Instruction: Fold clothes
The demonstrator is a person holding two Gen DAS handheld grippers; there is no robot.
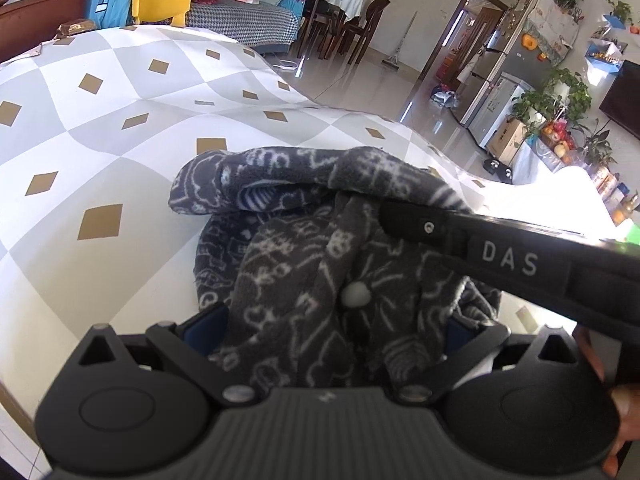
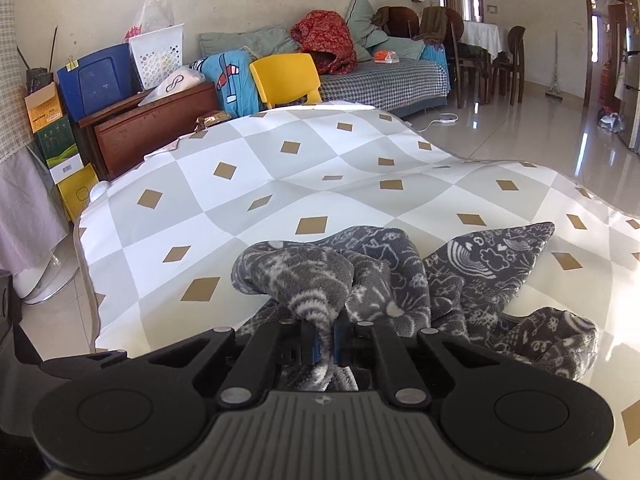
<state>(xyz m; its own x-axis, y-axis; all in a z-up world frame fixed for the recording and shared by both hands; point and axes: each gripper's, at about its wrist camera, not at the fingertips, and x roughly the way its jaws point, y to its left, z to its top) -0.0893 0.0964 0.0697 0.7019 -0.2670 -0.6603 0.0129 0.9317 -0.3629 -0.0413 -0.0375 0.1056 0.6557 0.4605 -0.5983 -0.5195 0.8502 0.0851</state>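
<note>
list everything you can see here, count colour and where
fleece garment: 1, dark grey with white doodle print, bunched on the tablecloth's near edge
tablecloth: 1, white and grey diamonds with tan squares, covering the table
chair: 1, yellow, beyond the table's far edge
sofa: 1, houndstooth cover, against the wall
dining chairs: several, dark wood, far right
left gripper: 1, black, jaws open around the garment
right gripper: 1, black, jaws shut on the garment

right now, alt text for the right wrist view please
The right gripper is shut on a fold of a crumpled grey patterned fleece garment, which lies on a table covered by a grey-and-white checked cloth. A yellow chair stands behind.
</note>
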